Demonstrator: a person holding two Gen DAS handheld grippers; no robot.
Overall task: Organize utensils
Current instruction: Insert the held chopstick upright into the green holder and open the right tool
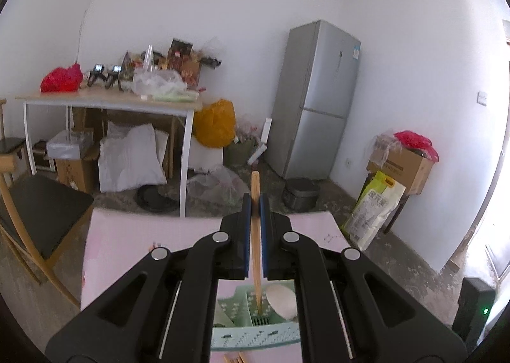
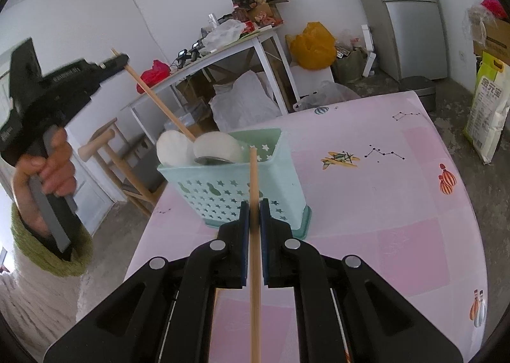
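Note:
In the left wrist view my left gripper [image 1: 255, 200] is shut on a wooden chopstick [image 1: 256, 254]. The stick's lower end dips into the mint-green utensil basket [image 1: 255, 336], beside a white spoon [image 1: 282, 301]. The right wrist view shows my right gripper [image 2: 254, 206] shut on a second chopstick [image 2: 254, 267], whose tip is in front of the near wall of the basket [image 2: 223, 191]. On the left of that view a hand holds the left gripper [image 2: 122, 60]. Its chopstick [image 2: 159, 105] slants down between two white spoons [image 2: 172, 148] standing in the basket.
The basket stands near the left edge of a pink patterned table [image 2: 382, 203]. Loose chopsticks [image 1: 234, 358] lie in front of the basket. A wooden chair [image 2: 105, 143] is beside the table. Beyond are a cluttered side table [image 1: 111, 98], a fridge [image 1: 318, 101] and a rice bag [image 2: 487, 114].

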